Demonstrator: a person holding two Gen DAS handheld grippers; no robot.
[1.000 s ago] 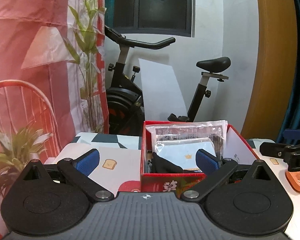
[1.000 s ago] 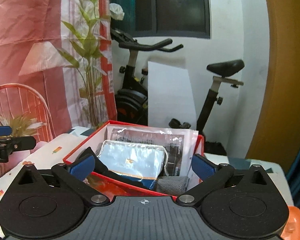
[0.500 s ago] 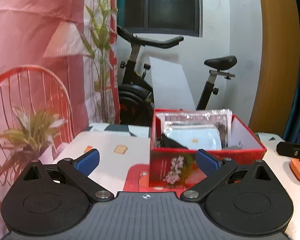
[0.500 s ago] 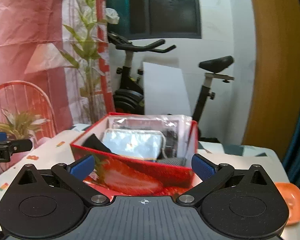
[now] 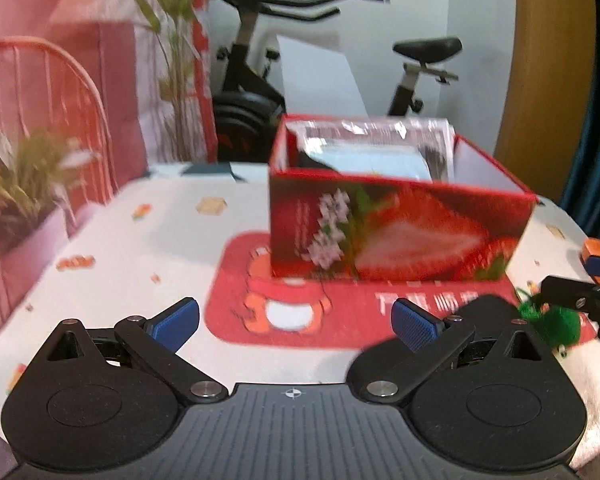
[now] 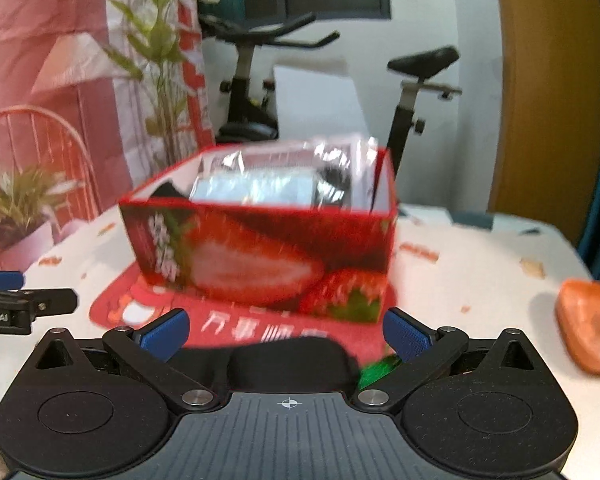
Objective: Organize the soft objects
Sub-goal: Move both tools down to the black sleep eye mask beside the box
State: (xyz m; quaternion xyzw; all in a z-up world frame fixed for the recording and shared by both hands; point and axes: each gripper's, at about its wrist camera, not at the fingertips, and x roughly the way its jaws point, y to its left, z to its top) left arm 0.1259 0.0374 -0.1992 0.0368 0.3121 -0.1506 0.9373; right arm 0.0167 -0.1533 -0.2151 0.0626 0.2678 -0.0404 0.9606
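Note:
A red strawberry-print box (image 5: 396,232) stands on a red mat (image 5: 340,316) and holds clear plastic packets (image 5: 376,148) and a dark cloth. It also shows in the right wrist view (image 6: 260,256). My left gripper (image 5: 296,326) is open and empty, low over the mat in front of the box. My right gripper (image 6: 286,332) is open over a black soft object (image 6: 292,364), with a green fuzzy object (image 6: 376,372) beside its right finger. The green object (image 5: 548,320) also shows at the right of the left wrist view.
The table has a white printed cloth (image 5: 140,248). An orange soft object (image 6: 592,332) lies at the right. An exercise bike (image 5: 260,60) stands behind the table, a potted plant (image 5: 16,184) at the left. The right gripper's finger (image 5: 580,292) shows at the right.
Both grippers have pulled back and dropped from above the box to low over the mat in front of it. The black and green objects have come into view.

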